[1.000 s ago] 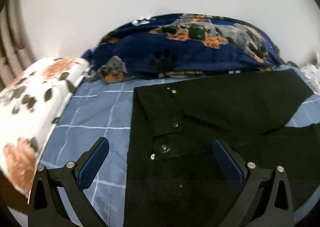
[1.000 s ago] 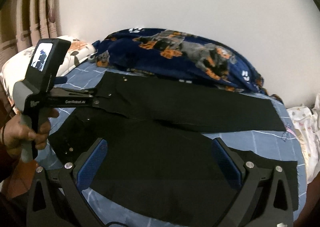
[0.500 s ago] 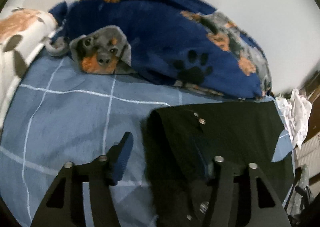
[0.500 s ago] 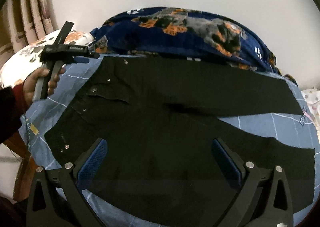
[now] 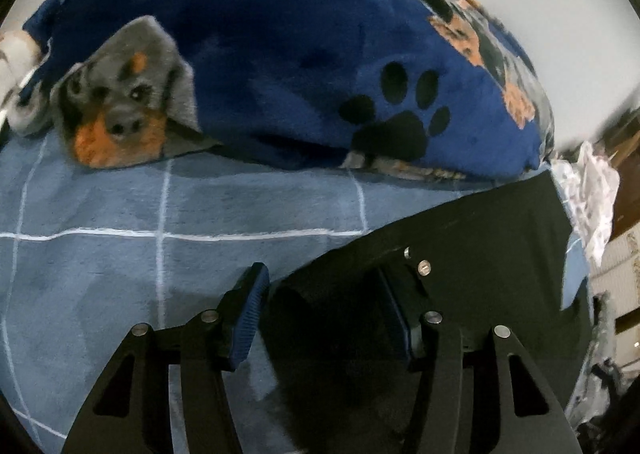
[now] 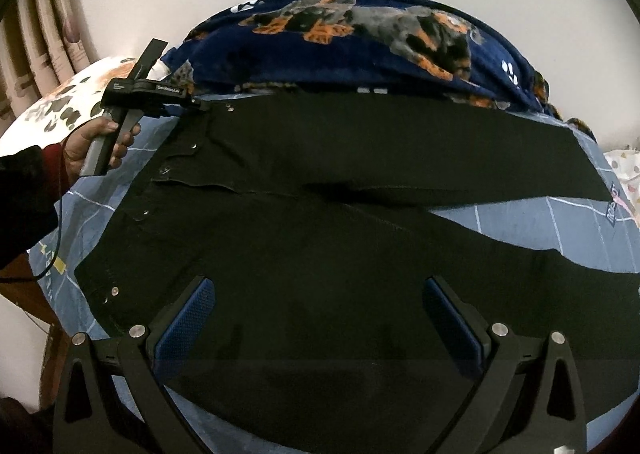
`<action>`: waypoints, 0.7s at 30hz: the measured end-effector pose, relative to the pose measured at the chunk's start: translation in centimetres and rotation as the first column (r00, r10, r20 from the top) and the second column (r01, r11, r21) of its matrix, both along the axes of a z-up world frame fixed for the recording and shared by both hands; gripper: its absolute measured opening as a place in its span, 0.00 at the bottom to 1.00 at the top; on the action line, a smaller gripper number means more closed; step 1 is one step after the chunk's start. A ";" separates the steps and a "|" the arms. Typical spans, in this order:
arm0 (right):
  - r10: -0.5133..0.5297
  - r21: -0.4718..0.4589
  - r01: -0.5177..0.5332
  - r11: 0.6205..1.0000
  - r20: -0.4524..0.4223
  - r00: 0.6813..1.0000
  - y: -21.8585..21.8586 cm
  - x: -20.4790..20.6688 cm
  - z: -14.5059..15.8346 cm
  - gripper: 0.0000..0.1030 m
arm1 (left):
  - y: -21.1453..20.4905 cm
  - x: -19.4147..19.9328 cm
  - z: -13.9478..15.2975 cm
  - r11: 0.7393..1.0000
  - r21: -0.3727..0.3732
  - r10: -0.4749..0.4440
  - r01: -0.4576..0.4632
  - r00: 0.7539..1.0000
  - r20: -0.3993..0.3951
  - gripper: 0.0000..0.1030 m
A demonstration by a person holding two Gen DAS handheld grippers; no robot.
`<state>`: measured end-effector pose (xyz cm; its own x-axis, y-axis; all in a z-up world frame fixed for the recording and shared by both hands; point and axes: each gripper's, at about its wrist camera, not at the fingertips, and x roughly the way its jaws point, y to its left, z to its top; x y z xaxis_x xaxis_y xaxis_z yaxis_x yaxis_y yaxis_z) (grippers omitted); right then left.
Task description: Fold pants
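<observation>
Because the black pants (image 6: 360, 238) are soft, limp cloth of some weight, they are judged likely to sag and drag rather than hold a shape, and are best taken at the stiffer, studded waistband corner, where seams give the pads something firm. In the left wrist view, that far corner of the waistband is seen lying between the fingers of the left gripper (image 5: 326, 306); its jaws have just been closing, with the cloth bunched between them, the right-hand pad against the fabric beside two metal studs (image 5: 424, 267), while the left-hand pad (image 5: 248, 314) stands just clear of the fold over the blue checked bedsheet (image 5: 120, 254), so the grasp is not yet pinched tight. Beyond the fingertips, bare sheet is crossed before a navy dog-print blanket (image 5: 280, 54) is reached, heaped against the wall. In the right wrist view, the right gripper (image 6: 320, 314) is shown spread wide and empty above the nearer leg, nothing being touched by its pads. Only this view lays out the whole garment: spread flat on the bed, waist to the left of the fingers, both legs running to the right and parting toward the hems. It alone shows the person's hand (image 6: 100, 146) on the left tool's handle, and a spotted pillow (image 6: 68, 106) beyond it.
</observation>
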<state>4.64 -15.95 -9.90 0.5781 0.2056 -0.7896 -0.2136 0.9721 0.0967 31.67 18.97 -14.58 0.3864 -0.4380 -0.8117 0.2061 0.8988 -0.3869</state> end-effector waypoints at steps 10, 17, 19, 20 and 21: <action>-0.009 0.266 0.024 0.964 -0.054 0.998 -3.2 2.5 1.1 1.00 | -2.8 -9.2 7.4 0.996 -0.088 0.023 -0.001 0.969 0.248 0.16; -0.053 0.691 0.165 0.703 -0.180 0.982 -8.2 10.7 1.0 0.97 | -7.2 -20.6 10.1 0.988 -0.114 -0.057 0.107 0.924 0.378 0.16; -0.061 0.729 0.199 0.655 -0.212 0.975 -8.8 13.4 0.4 0.91 | -7.8 -23.1 10.0 0.986 -0.117 -0.067 0.119 0.924 0.376 0.16; -0.055 0.733 0.204 0.649 -0.222 0.974 -8.7 14.9 0.0 0.90 | -8.2 -23.9 9.8 0.985 -0.124 -0.068 0.121 0.928 0.367 0.16; -0.052 0.721 0.213 0.660 -0.240 0.969 -8.6 16.3 -0.4 0.86 | -8.5 -24.8 9.6 0.985 -0.123 -0.071 0.122 0.931 0.357 0.16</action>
<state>20.94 -24.51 -10.26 0.5088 0.6979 -0.5040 0.0119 0.5797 0.8148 6.92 10.49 -4.97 0.5850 -0.5867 -0.5599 0.4341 0.8097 -0.3949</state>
